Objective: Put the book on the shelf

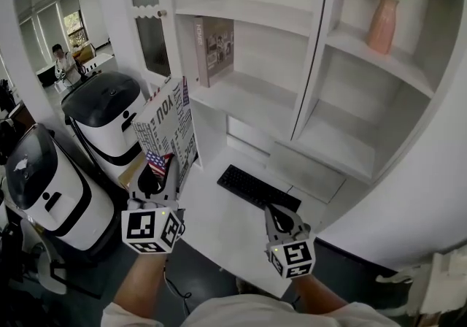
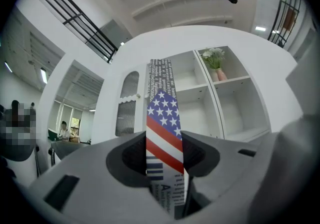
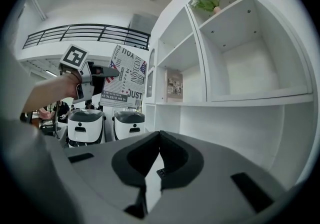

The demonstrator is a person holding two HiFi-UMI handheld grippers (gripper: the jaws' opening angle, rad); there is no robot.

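The book has a cover of newspaper print with a stars-and-stripes patch. My left gripper is shut on its lower edge and holds it upright, left of the white shelf unit. In the left gripper view the book's edge stands between the jaws of that gripper. The right gripper view shows the book in the air beside the shelves. My right gripper hovers low over the white desk; it is shut and holds nothing.
Another book stands on the middle shelf. A pink vase with a plant sits in the upper right compartment. A black keyboard lies on the desk. Two white-and-black machines stand at the left.
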